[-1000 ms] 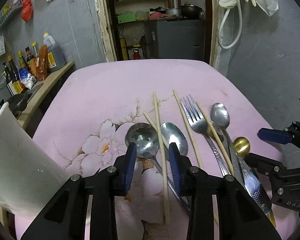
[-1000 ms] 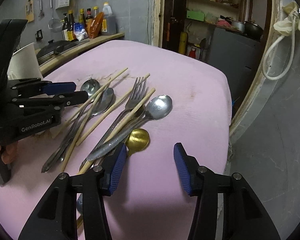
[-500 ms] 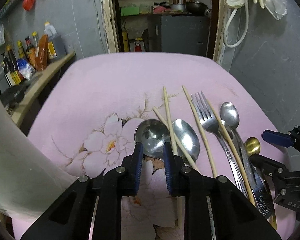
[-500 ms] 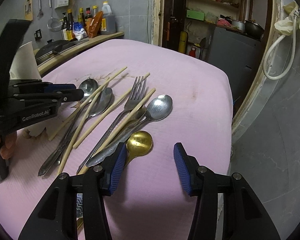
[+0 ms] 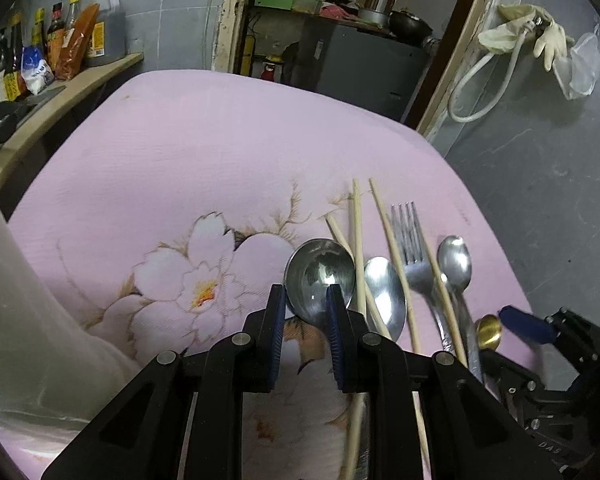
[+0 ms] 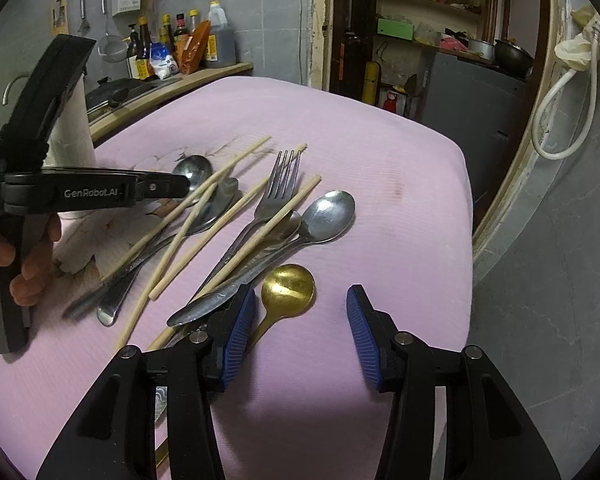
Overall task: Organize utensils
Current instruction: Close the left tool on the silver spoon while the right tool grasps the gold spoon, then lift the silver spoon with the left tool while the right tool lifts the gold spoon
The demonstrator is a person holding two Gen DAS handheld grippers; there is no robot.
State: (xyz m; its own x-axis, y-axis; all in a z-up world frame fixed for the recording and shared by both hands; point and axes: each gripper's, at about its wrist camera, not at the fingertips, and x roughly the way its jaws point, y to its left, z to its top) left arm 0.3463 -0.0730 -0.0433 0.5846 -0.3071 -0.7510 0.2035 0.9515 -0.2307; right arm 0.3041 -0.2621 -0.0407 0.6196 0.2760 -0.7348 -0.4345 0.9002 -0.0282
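- My left tool is the one doing the work. Its jaws have just been closing and stand narrow now, straddling the near end of the round spoon, where bowl meets neck. I can't tell if the pads are actually biting yet, so I'm calling it not gripped.
- That spoon sits dead ahead of the left tool, bowl pointing away from me, handle running back under the tool body. Its long axis lines up with the fingers, so I reckon the next move is squeeze and lift, no twisting needed.
- My right tool sits with jaws spread and nothing in them, the left pad just beside the handle of the gold spoon, near the knife tip.
- Further out the rest of the pile lies fanned on the pink tabletop: fork, chopsticks, another steel spoon, some overlapping.
- Left hand is clearly nearer the round spoon; right is nearer the gold one.
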